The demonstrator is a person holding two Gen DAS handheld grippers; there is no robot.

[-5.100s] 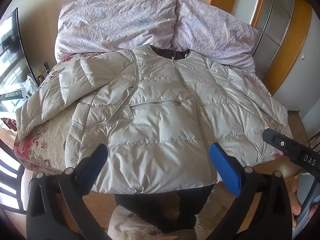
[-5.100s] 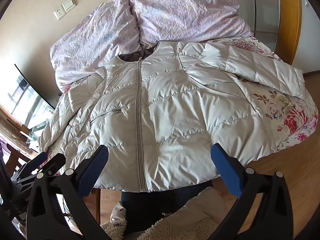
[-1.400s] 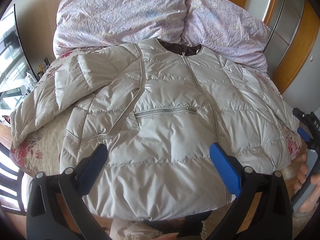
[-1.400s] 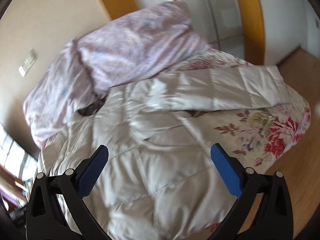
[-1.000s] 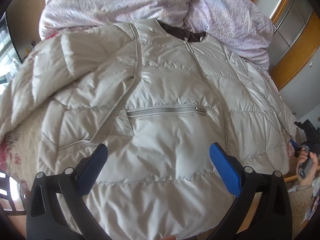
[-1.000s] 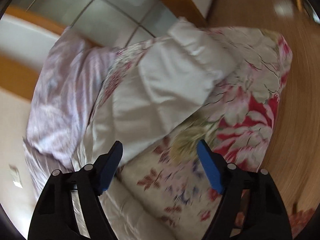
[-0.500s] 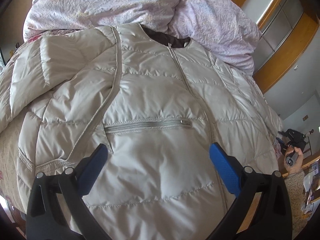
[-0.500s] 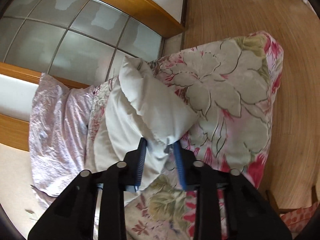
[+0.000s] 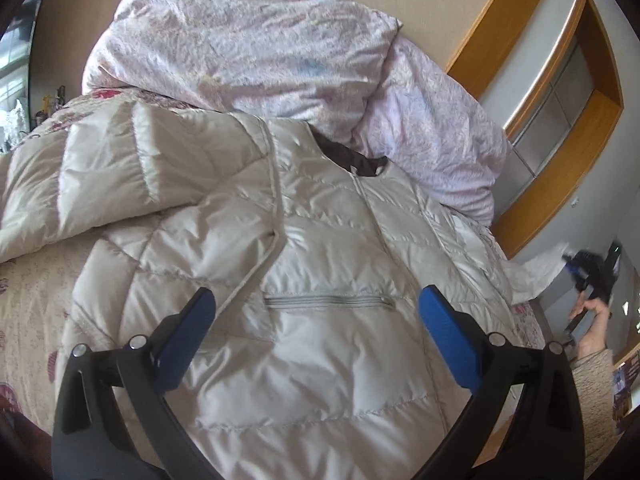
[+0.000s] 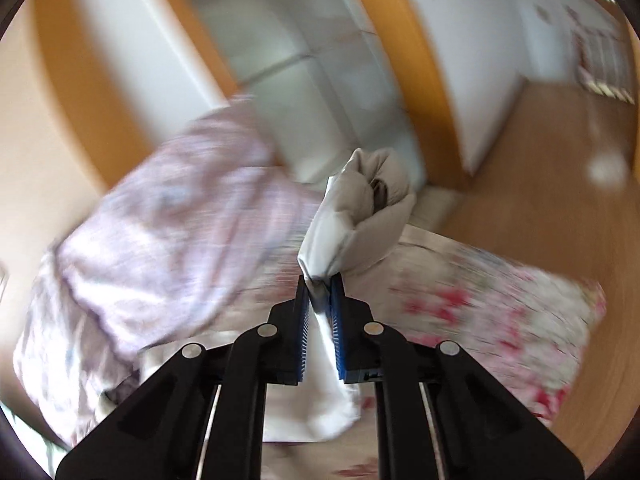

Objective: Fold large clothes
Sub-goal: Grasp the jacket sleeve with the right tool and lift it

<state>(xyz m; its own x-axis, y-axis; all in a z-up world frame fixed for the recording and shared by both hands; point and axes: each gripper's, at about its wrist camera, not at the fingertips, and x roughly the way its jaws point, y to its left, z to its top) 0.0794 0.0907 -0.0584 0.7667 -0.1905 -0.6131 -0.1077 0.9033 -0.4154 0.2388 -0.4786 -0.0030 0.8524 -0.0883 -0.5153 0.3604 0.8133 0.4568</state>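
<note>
My left gripper [image 9: 316,316] hangs over the jacket [image 9: 320,352] with its fingers [image 9: 448,336] spread wide, touching nothing. The jacket is a pale beige quilted puffer, glossy, lying front-up on the bed [image 9: 28,304], its stitched panels puffed and creased. A grey front zip runs down from the neck, where a dark brown lining [image 9: 352,158] shows, and a horizontal pocket zip [image 9: 326,301] sits just ahead, between my spread fingers. One sleeve [image 9: 112,176] is folded across toward the near shoulder, lying partly on the floral cover. The collar end lies against two crumpled lilac pillows [image 9: 248,48].

My right gripper [image 10: 320,286] is pinched tight on the other sleeve's cuff [image 10: 360,208]; the blue pads [image 10: 338,336] press the pale fabric between them. The cuff bunches above the tips into a rounded, puckered knot with a dark opening, lifted clear of the bed. The rest of this view is smeared by blur, showing only the lilac pillow and red flowers of the cover. In the left view my right hand [image 9: 592,320] appears off past the jacket's far edge
</note>
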